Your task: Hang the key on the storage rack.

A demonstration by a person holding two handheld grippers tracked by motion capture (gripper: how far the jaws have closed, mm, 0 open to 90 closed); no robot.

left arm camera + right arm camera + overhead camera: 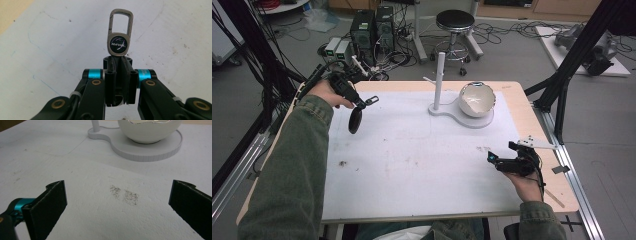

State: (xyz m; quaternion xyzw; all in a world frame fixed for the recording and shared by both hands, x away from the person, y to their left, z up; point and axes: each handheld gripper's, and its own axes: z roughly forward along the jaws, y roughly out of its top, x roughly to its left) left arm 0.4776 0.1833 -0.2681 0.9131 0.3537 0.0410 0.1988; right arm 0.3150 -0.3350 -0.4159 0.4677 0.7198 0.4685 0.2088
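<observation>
Gripping a key fob (119,42), the left claw (362,105) is clenched on it and held above the far left of the counter (412,170); the fob's metal clip is seen sticking out past the jaws, with a dark oval part hung below. The right claw (498,161) is released, jaws wide apart, low over the near right. A white stand (439,80) and bowl (477,98) are set at the far side.

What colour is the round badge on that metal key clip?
Black with silver lettering, on the grey metal key clip; clearest in the left gripper view.

A lab: floor computers (371,30), tangled cables (502,31), stool (455,22).
</observation>
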